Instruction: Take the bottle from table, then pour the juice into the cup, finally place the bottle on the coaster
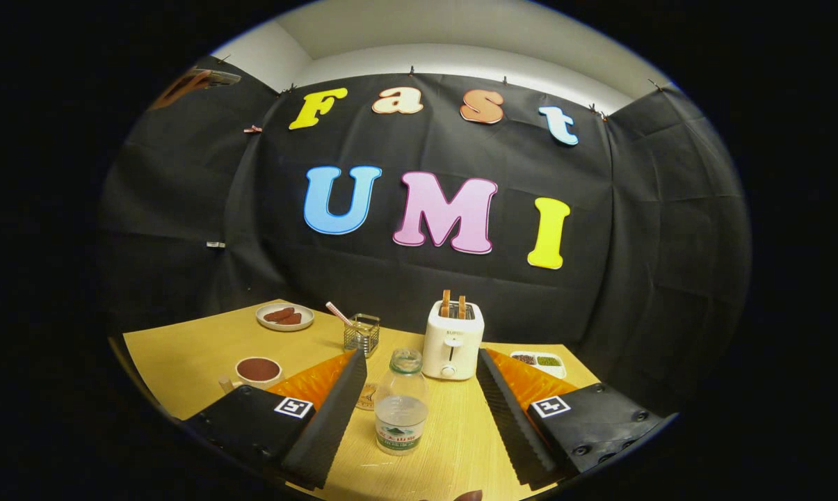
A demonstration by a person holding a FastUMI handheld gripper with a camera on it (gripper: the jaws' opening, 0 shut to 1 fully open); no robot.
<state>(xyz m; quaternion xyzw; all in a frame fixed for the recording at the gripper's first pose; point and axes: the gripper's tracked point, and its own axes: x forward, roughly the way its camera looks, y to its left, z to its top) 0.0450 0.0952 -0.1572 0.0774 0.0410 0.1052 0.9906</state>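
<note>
The hand-held gripper (pixel 413 410) hovers low over a pale wooden bench (pixel 182 355), its two fingers spread wide and holding nothing. Between them, upright on the bench and clear of both fingers, stands a clear plastic bottle (pixel 400 402) with its cap off and a label around its lower part; the liquid inside reaches roughly halfway up. Just behind the bottle, and partly hidden by the left finger, lies a small round coaster (pixel 367 396), flat on the bench. Beyond the left finger sits a pale cup (pixel 256 372) with a dark surface showing inside its rim and a small handle turned toward the camera. Straight ahead, past the bottle, a white toaster (pixel 452 341) stands with two slices of toast (pixel 453 305) poking up from its slots. To the toaster's left is a small wire-framed glass holder (pixel 361 334) with a striped straw (pixel 337 313) leaning out of it. Farther back on that side, a white plate (pixel 284 317) carries two brown pieces of food. To the toaster's right, beyond the right finger, a shallow white divided tray (pixel 538 362) holds something dark in one compartment and something green in the other. Black cloth closes the booth behind the bench.
</note>
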